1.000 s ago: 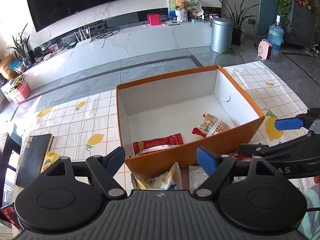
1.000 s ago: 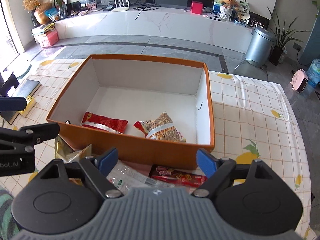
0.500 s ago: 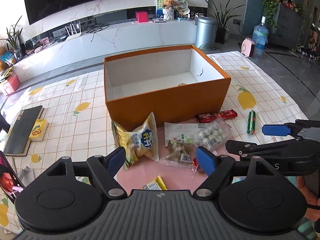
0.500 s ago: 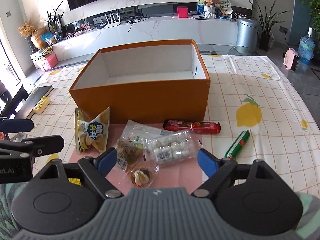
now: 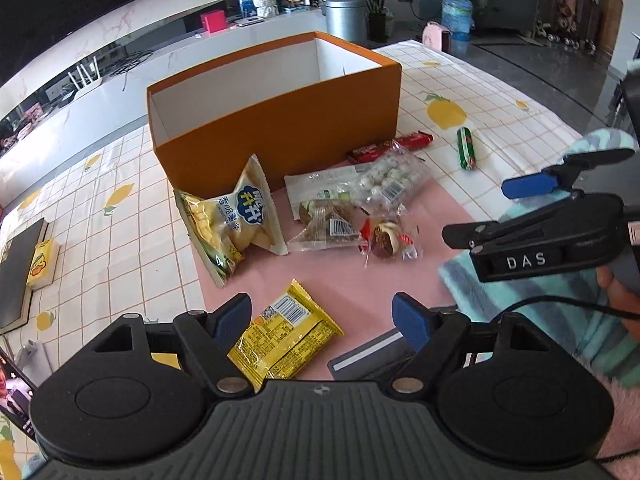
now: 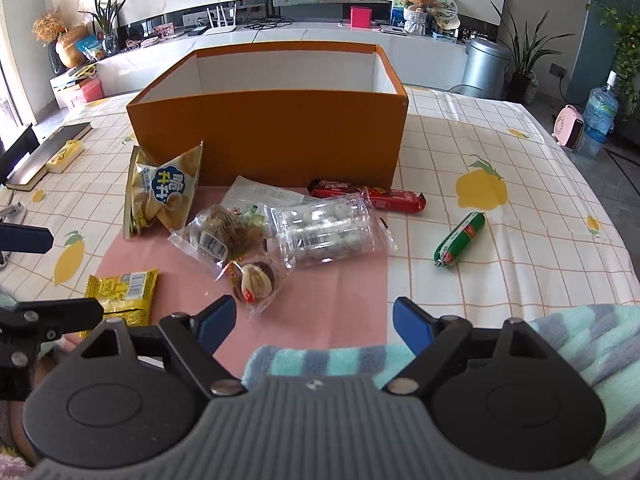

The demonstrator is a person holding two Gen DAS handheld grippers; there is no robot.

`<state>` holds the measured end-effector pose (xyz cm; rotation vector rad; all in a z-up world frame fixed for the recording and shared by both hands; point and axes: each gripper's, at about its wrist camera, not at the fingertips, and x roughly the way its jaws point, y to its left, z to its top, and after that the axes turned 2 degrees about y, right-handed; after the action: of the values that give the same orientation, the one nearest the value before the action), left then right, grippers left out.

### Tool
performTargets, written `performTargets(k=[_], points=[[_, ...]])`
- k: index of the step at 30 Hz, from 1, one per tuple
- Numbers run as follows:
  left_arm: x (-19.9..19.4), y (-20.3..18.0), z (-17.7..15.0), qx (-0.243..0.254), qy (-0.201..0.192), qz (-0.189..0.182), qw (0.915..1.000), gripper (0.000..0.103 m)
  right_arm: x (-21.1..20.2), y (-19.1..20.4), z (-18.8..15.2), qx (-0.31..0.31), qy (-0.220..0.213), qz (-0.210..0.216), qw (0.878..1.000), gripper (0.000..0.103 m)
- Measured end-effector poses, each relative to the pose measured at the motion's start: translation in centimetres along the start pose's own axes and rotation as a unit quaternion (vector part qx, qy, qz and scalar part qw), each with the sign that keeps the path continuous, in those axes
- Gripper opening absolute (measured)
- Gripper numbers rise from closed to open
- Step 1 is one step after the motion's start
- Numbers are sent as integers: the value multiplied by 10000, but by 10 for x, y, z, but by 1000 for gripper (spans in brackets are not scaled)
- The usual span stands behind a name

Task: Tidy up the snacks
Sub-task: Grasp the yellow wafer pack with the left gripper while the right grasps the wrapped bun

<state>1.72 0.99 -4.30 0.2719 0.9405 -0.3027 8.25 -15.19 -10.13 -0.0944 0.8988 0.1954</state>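
Observation:
An orange box (image 5: 288, 120) (image 6: 272, 136) stands open on the table. In front of it lie a yellow chip bag (image 5: 236, 220) (image 6: 164, 196), clear packets (image 5: 384, 184) (image 6: 324, 228), a red bar (image 6: 368, 196), a green sausage (image 5: 466, 148) (image 6: 460, 238), a round wrapped snack (image 6: 254, 280) and a yellow packet (image 5: 288, 336) (image 6: 124, 292). My left gripper (image 5: 322, 318) is open just above the yellow packet. My right gripper (image 6: 314, 320) is open and empty, near the table's front edge.
A striped towel (image 6: 560, 344) lies at the front right. A black book (image 5: 16, 268) and a yellow box (image 5: 42, 264) lie at the left. A pink mat (image 6: 340, 288) lies under the snacks.
Both grippers have pulled back from over the box and dropped lower toward the front of the table. The loose snacks and the yellow packet have come into view.

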Motion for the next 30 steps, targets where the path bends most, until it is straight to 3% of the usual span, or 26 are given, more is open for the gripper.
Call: performTargets(k=[4,11,22,30], points=[[14,0,-1,452,243,-43,9987,94,8,3,-1,-90,64,51,9999,76],[44,13,0,543,692,-44,9961,94,20,12,-1,-197,117,316,9992,73],[81,25,-3,1319,1393,117,9814,94,39,20,6,-331,172,513,9980,73],[97,37,4,910,1363,-84,9864,93,47,25,11,-436,150,597,9972,73]])
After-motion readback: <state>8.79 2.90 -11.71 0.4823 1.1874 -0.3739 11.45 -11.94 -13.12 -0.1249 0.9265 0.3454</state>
